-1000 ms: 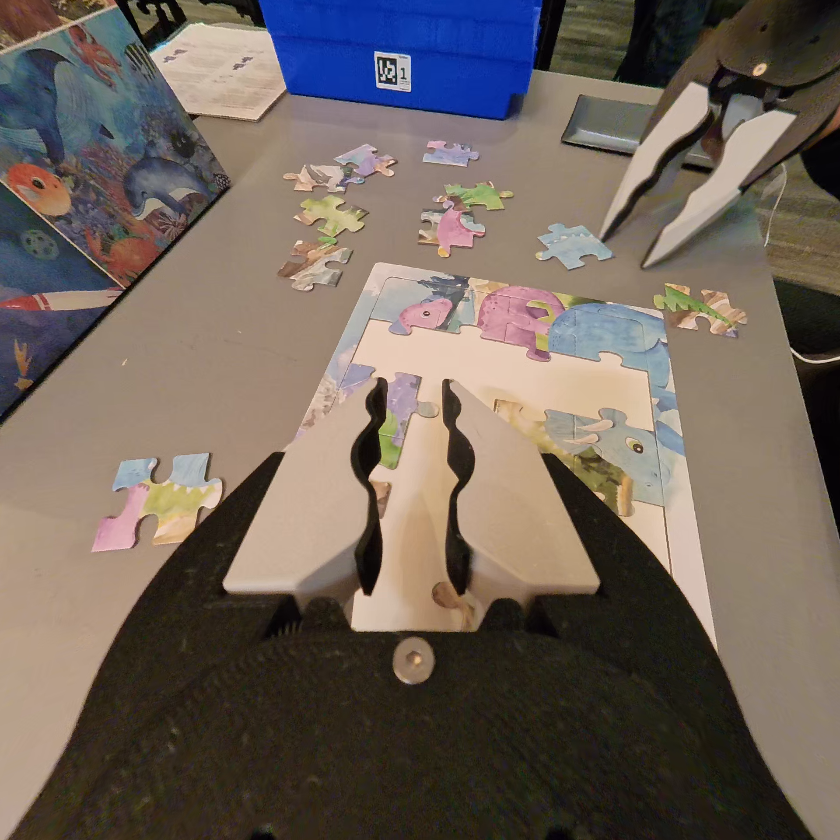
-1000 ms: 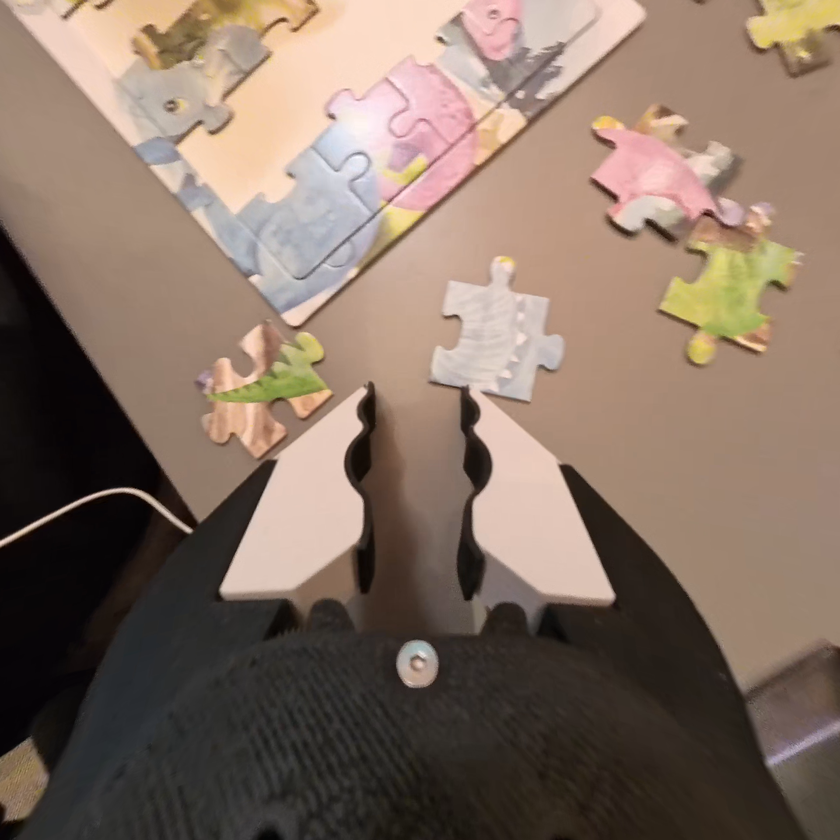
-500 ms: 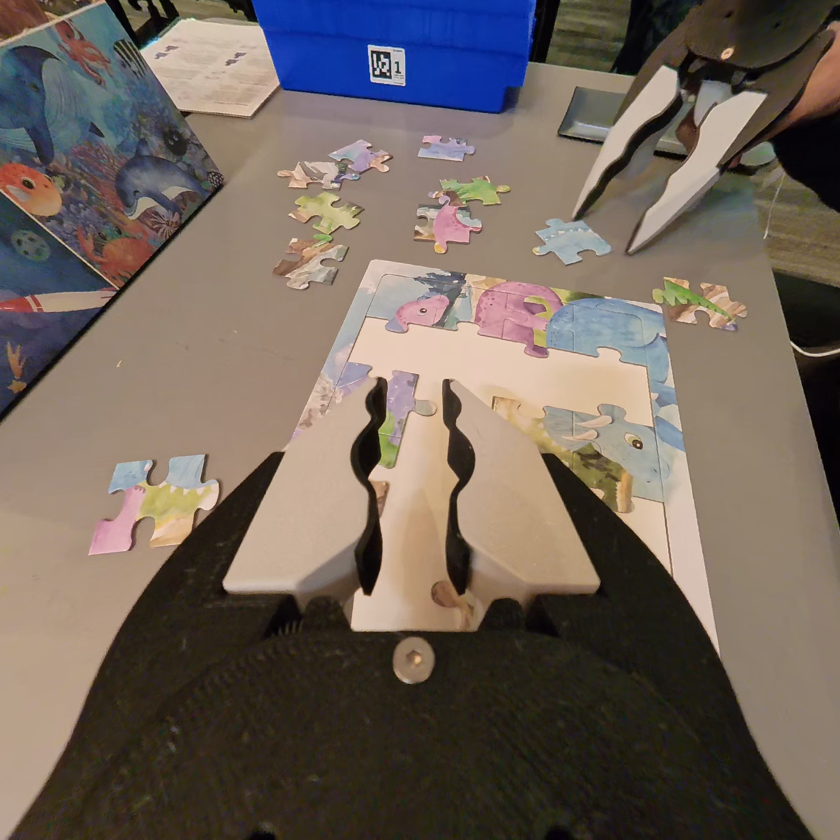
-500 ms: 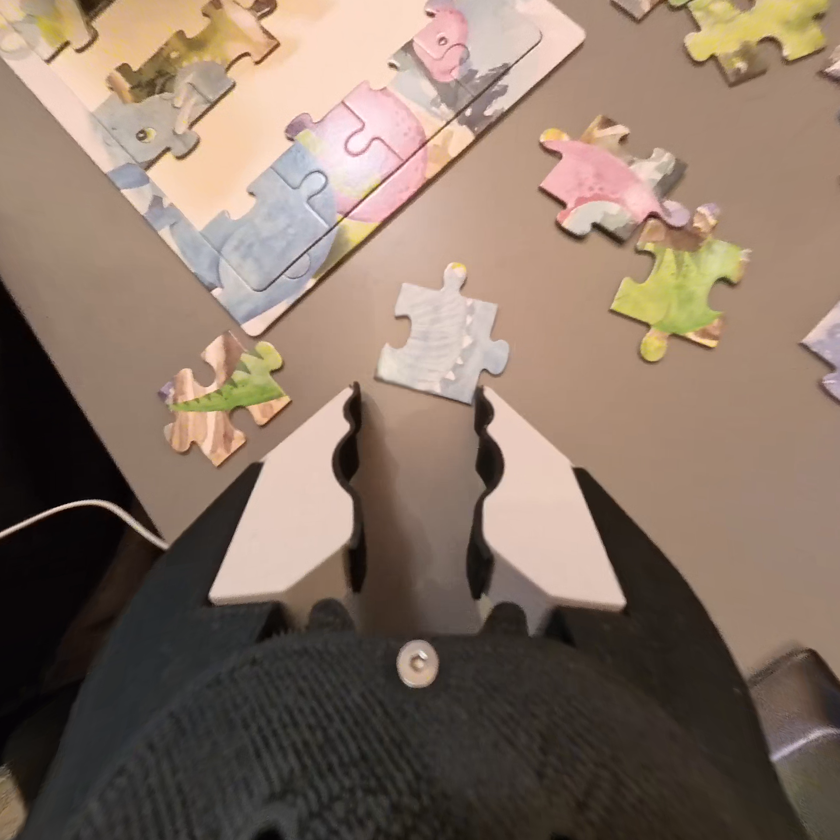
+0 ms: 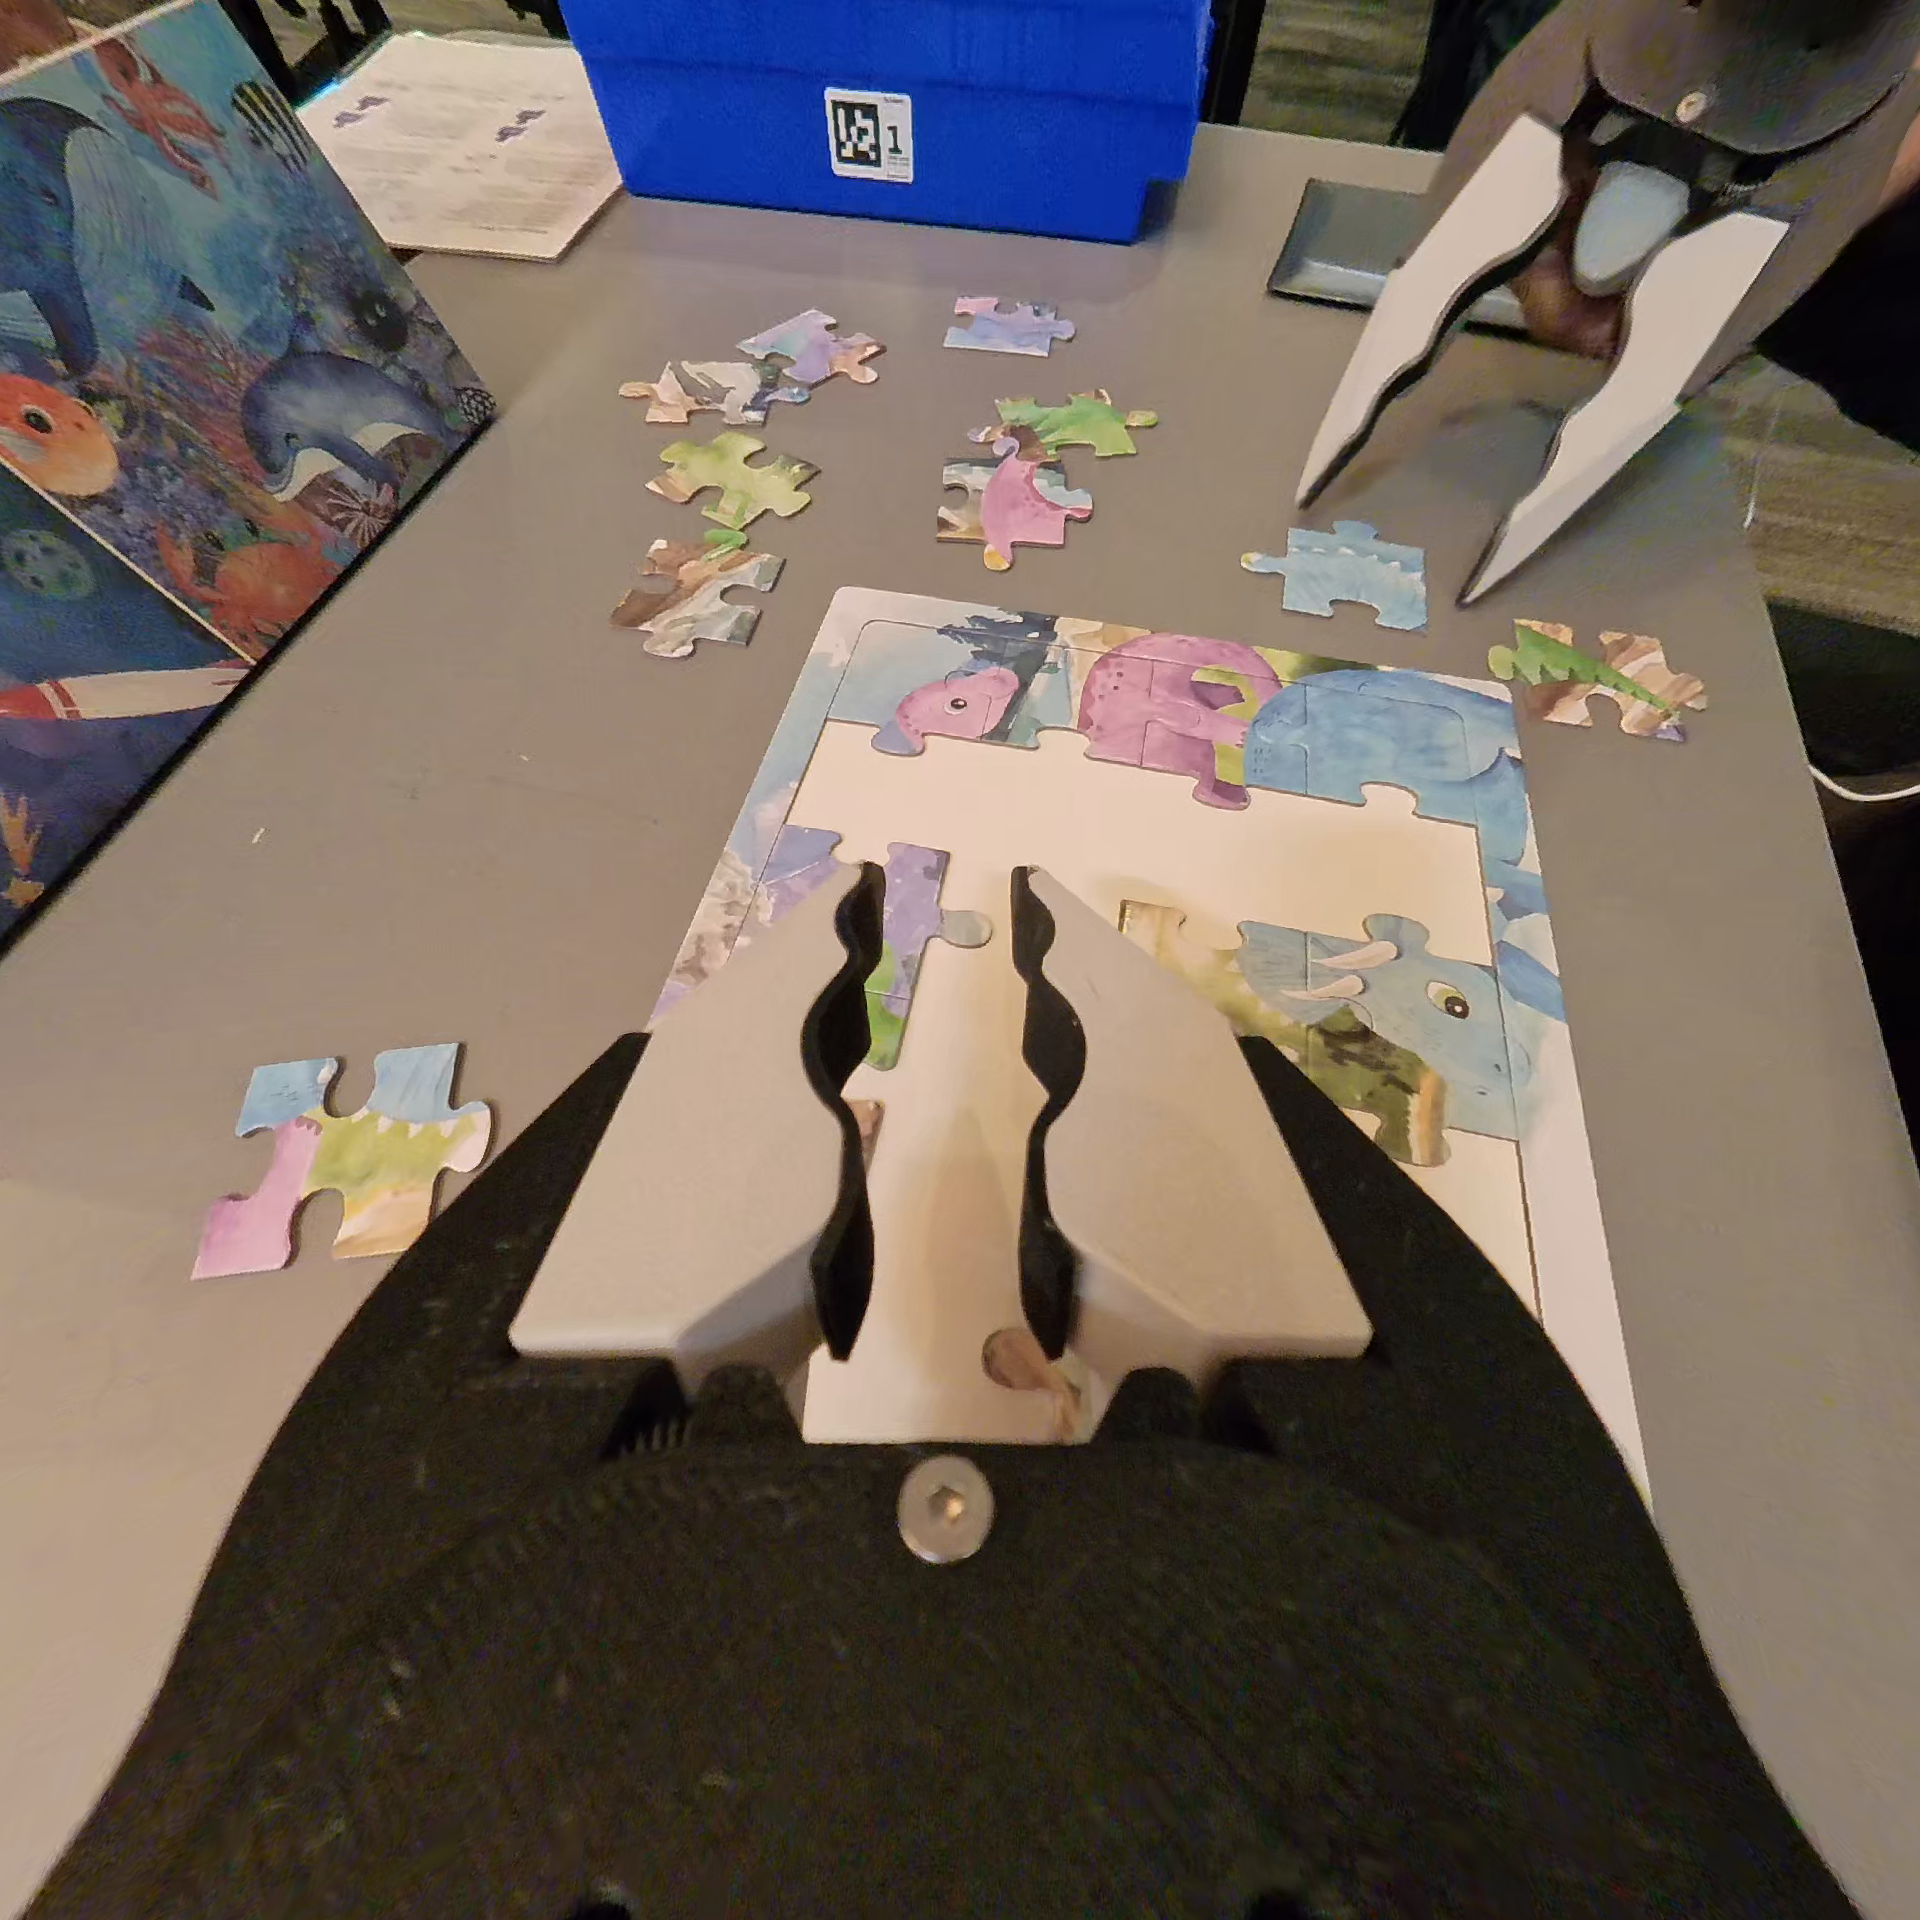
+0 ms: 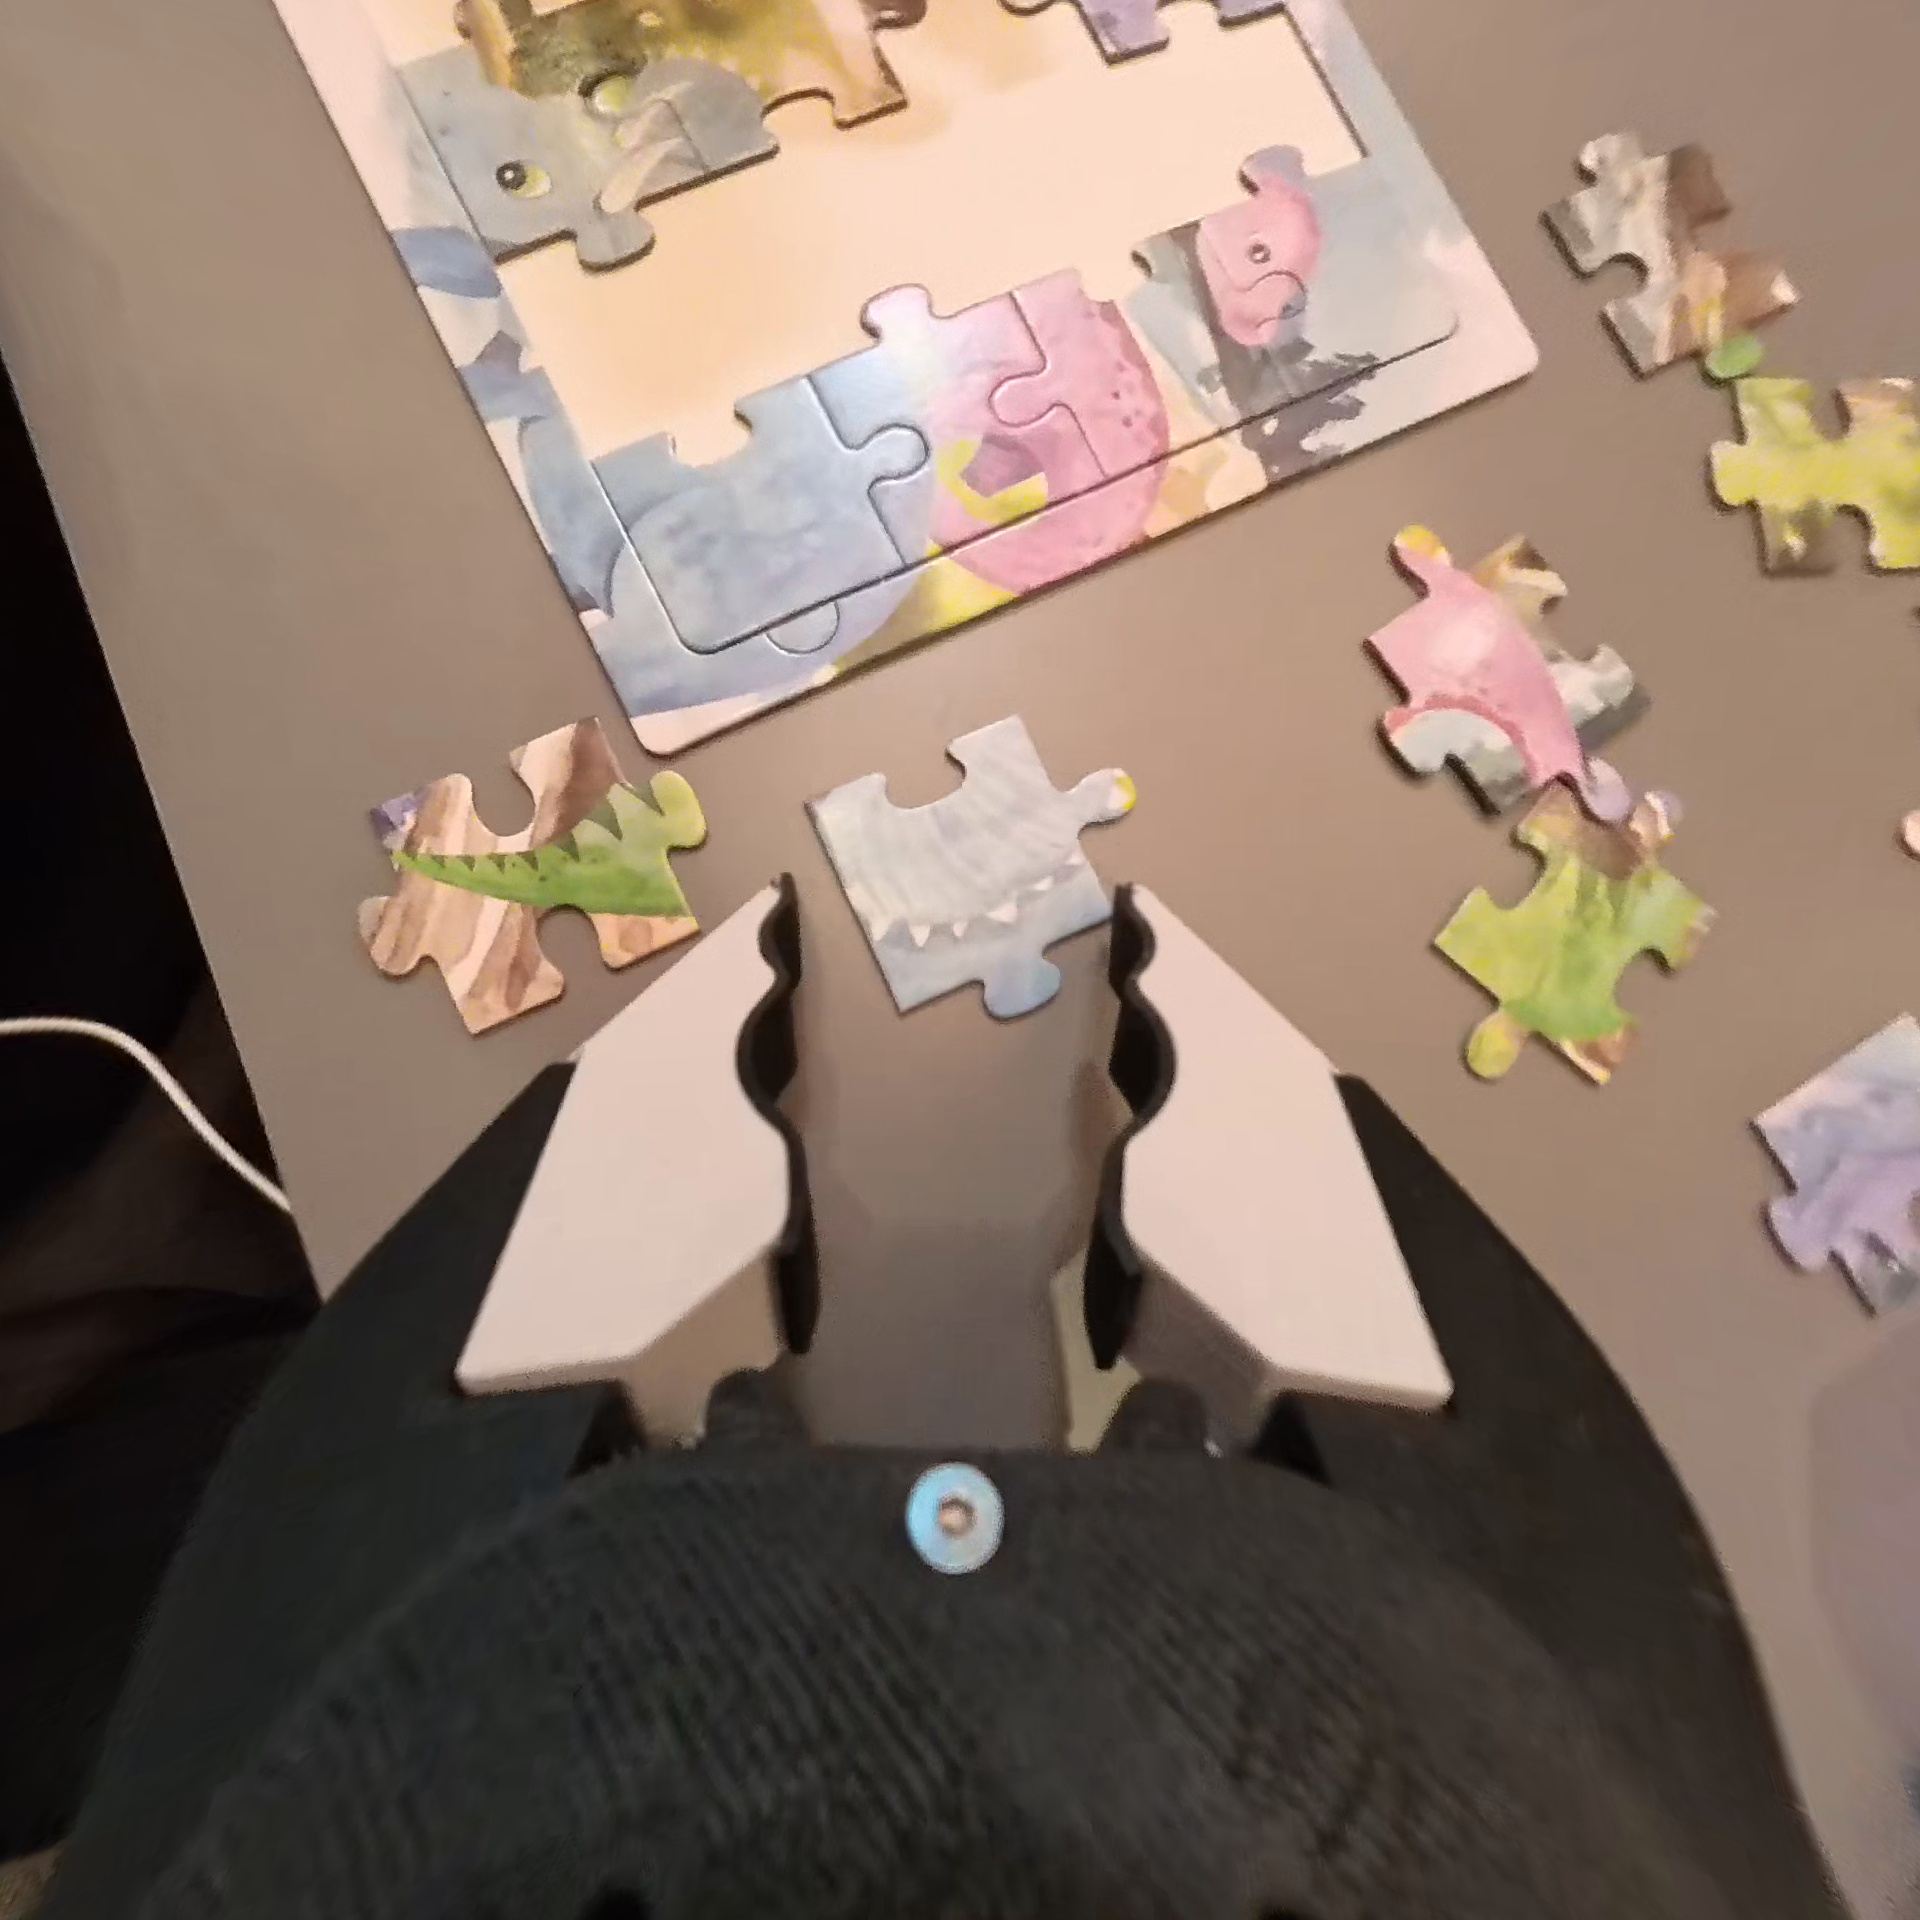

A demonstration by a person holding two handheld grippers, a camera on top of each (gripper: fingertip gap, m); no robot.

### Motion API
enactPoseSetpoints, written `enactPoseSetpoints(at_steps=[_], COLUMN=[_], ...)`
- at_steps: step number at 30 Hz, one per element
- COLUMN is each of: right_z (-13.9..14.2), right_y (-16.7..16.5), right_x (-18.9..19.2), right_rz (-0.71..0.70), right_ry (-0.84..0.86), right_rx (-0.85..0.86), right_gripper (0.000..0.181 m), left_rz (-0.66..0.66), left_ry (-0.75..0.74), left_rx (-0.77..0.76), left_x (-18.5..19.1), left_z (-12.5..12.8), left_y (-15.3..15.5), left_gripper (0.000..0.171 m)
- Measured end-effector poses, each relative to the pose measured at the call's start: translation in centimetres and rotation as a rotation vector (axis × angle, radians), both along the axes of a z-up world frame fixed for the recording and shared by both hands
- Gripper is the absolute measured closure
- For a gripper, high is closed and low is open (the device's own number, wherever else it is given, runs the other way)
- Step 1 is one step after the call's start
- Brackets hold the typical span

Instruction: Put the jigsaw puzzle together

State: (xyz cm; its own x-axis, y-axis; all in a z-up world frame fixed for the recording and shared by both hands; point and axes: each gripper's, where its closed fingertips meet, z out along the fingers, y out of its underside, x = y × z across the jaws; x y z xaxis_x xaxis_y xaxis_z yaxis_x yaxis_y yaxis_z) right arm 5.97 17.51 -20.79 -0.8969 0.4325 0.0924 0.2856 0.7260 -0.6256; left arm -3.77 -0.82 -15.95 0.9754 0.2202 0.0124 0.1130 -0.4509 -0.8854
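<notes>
Puzzle tray (image 5: pixel 1558 1195) roughly half filled, nine or so pieces loose around it; right gripper (image 6: pixel 951 904) spread over the pale-blue piece (image 6: pixel 961 878), left gripper (image 5: pixel 945 883) spread, empty, above the tray.

Ten loose puzzle pieces (image 5: pixel 1340 577), one puzzle board (image 5: pixel 1143 831), one blue bin (image 5: pixel 987 197) and one dark tray (image 5: pixel 1335 244).

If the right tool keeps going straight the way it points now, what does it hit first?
Most likely the light blue puzzle piece: it lies flat on the table directly ahead of the open right tool, partly between its tips. Height above it is unclear.
</notes>
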Motion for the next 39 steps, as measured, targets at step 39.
enactPoseSetpoints(at_steps=[39], right_z=[1.3], right_y=[-11.9], right_x=[0.4], right_rz=[0.282], right_ry=[-0.026], right_rx=[0.054], right_gripper=[0.136], left_rz=[-0.08], left_ry=[0.017], left_rx=[-0.015], left_x=[1.5], left_z=[-0.2], left_y=[0.6], left_gripper=[0.147])
